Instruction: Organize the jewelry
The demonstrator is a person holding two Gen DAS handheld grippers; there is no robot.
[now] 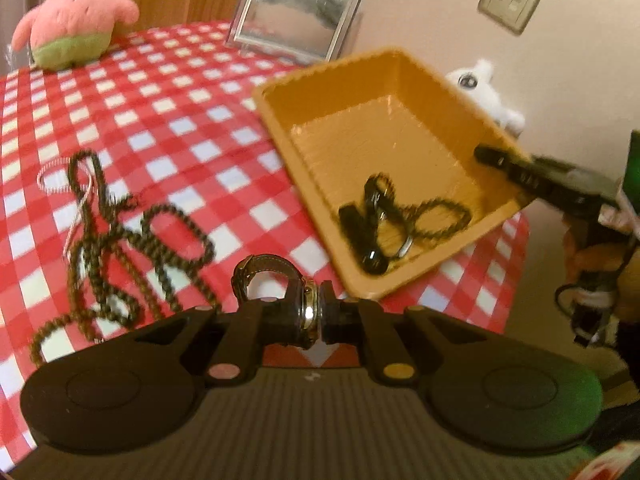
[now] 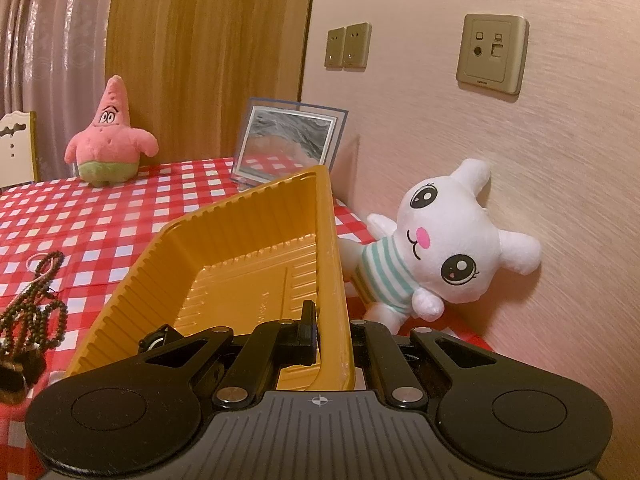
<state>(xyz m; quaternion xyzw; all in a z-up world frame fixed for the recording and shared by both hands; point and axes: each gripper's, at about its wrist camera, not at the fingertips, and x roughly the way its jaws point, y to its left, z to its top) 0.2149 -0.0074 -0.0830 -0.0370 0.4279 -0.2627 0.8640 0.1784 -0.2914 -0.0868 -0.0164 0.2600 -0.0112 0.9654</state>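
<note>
My left gripper point(image 1: 316, 314) is shut on a gold-cased wristwatch point(image 1: 309, 300), whose brown strap point(image 1: 260, 266) loops out to the left, just above the checked tablecloth point(image 1: 168, 120). An orange plastic tray point(image 1: 360, 80) is tipped up at the right. My right gripper point(image 2: 332, 336), which the left wrist view catches on the tray's right side point(image 1: 516, 168), is shut on the tray's side wall point(image 2: 334, 280). Inside lie a bead bracelet point(image 1: 436, 216) and small dark pieces point(image 1: 360, 236). A long bead necklace point(image 1: 120, 240) sprawls on the cloth at the left.
A pink star plush point(image 2: 110, 136) and a framed mirror point(image 2: 288, 144) stand at the table's back. A white plush point(image 2: 440, 248) leans on the wall right of the tray. A striped cord loop point(image 1: 60, 176) lies by the necklace. The table edge point(image 1: 516, 272) runs under the tray.
</note>
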